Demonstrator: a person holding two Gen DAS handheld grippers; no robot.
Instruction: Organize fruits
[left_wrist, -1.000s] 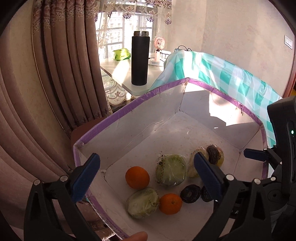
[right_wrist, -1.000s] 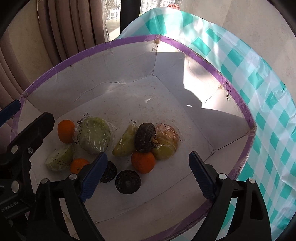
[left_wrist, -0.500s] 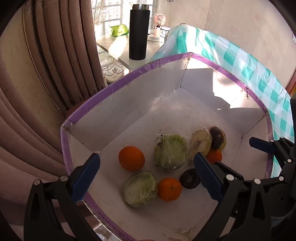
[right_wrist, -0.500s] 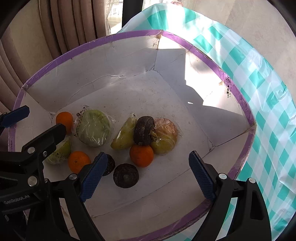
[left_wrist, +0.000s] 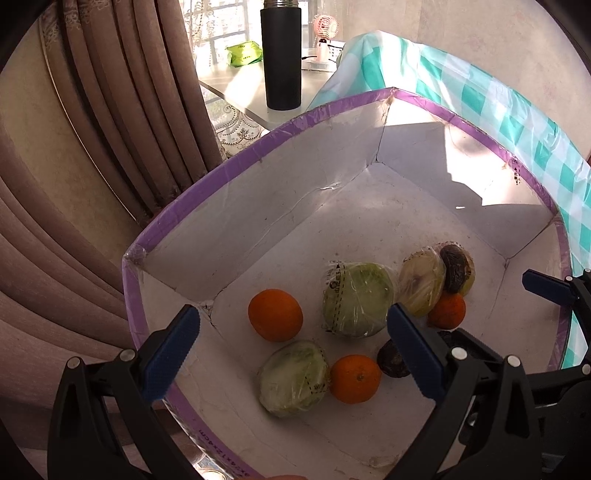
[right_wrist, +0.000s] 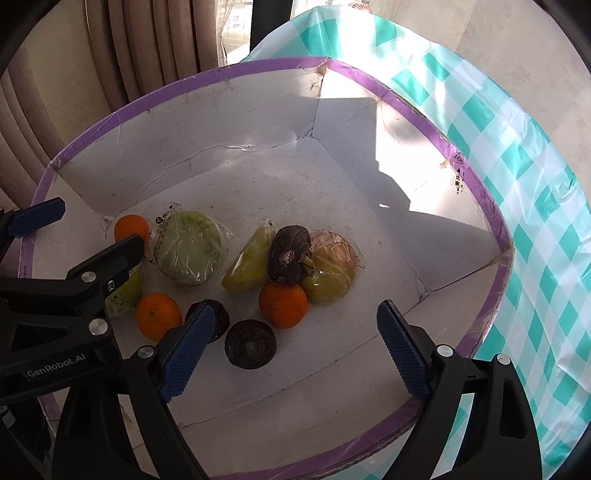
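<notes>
**Right wrist view: both grippers poised over a box of mixed fruit**

Right wrist view shows a white cardboard box (right_wrist: 258, 177) with purple-taped rim holding all the fruit, which lies bunched toward its near-left part while the far and right floor lies bare. Both the left gripper (left_wrist: 295, 350) and the right gripper (right_wrist: 295, 347) hang above the near edge with jaws spread wide and nothing between them.

Counted from big to small: two plastic-wrapped green round fruits, one (right_wrist: 190, 251) toward the left wall and one (left_wrist: 293, 382) near the near-left corner; two wrapped yellow-green fruits, (right_wrist: 247, 264) and (right_wrist: 332, 267), in the middle cluster; three oranges (one (left_wrist: 275, 314) by the left wall, one (right_wrist: 158, 315) near the front, one (right_wrist: 283, 304) touching the cluster); three dark purple-brown fruits, one (right_wrist: 290, 253) perched on the cluster, two (right_wrist: 251, 343) (right_wrist: 219, 317) loose at the front.

Kinds lie mingled, so I judge sorting is in hand, though no target grouping shows. A next grasp would call for lowering open jaws around a loose, free-standing fruit; the wrapped ones may slip in their film.
</notes>
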